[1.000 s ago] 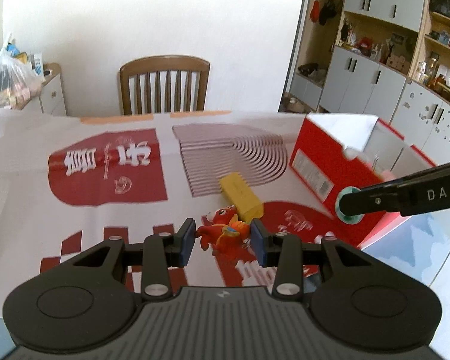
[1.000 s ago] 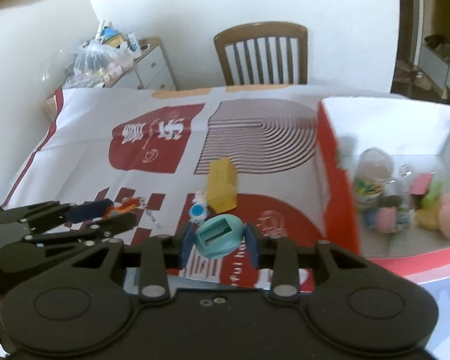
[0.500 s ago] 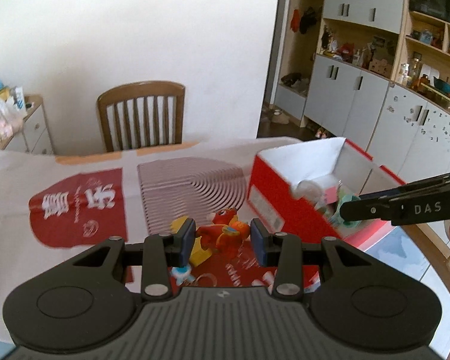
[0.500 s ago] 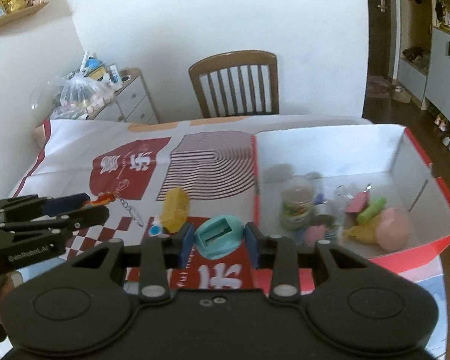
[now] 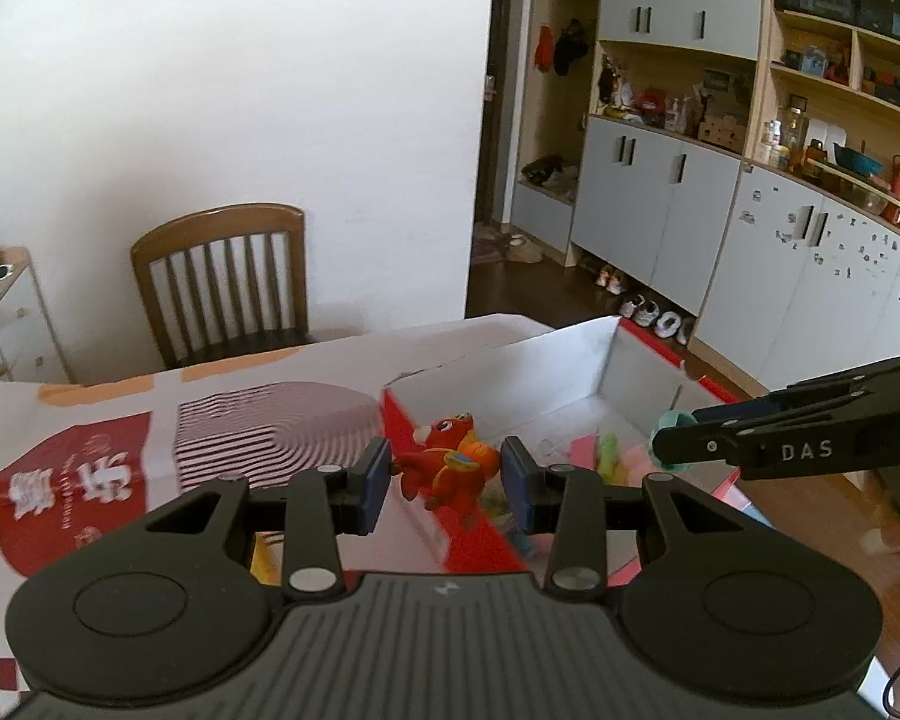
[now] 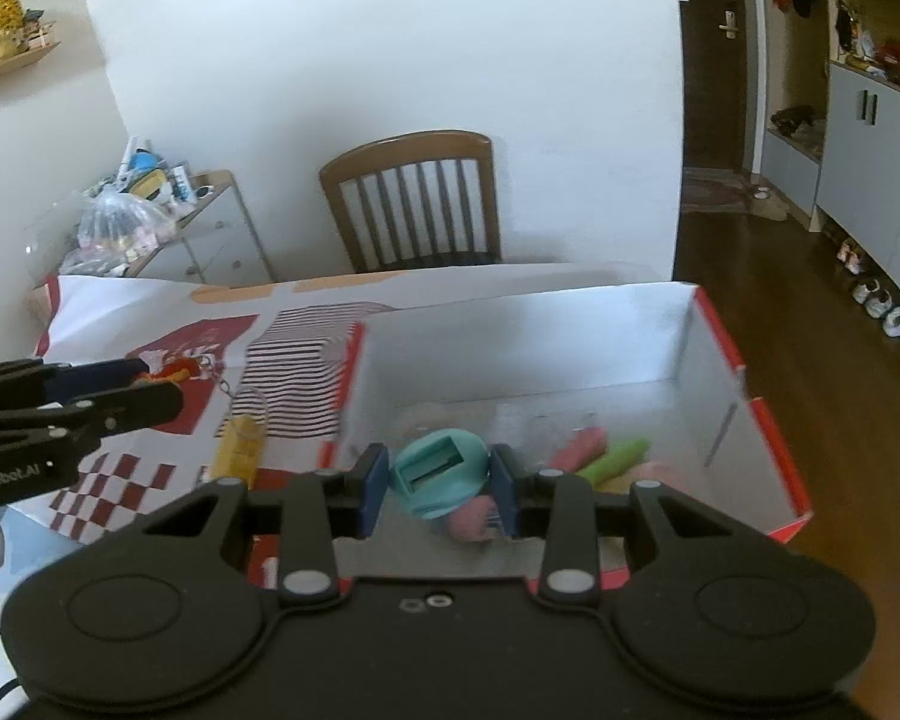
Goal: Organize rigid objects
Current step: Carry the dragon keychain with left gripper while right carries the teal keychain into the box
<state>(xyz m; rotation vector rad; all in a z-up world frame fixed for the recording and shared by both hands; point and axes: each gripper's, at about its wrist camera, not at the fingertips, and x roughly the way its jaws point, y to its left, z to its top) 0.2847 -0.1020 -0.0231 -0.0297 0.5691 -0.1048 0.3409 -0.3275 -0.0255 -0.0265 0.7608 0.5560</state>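
My left gripper [image 5: 444, 483] is shut on a red and orange toy figure [image 5: 444, 471] and holds it in the air at the left edge of the red box [image 5: 624, 354]. The figure's keychain hangs below it in the right wrist view [image 6: 225, 387]. My right gripper [image 6: 438, 483] is shut on a teal round object [image 6: 438, 471] and holds it over the inside of the red box [image 6: 768, 438]. Several small items, pink and green, lie in the box [image 6: 606, 456]. A yellow block [image 6: 240, 450] lies on the cloth left of the box.
The table carries a red and white printed cloth [image 5: 72, 480]. A wooden chair [image 6: 414, 198] stands at the far side. A small cabinet with a plastic bag [image 6: 120, 222] is at the left. Cupboards [image 5: 750, 228] line the right wall.
Both grippers have risen and moved right toward the box. The left lifted the red figure off the cloth. The right carried the teal object from beside the box to over its inside.
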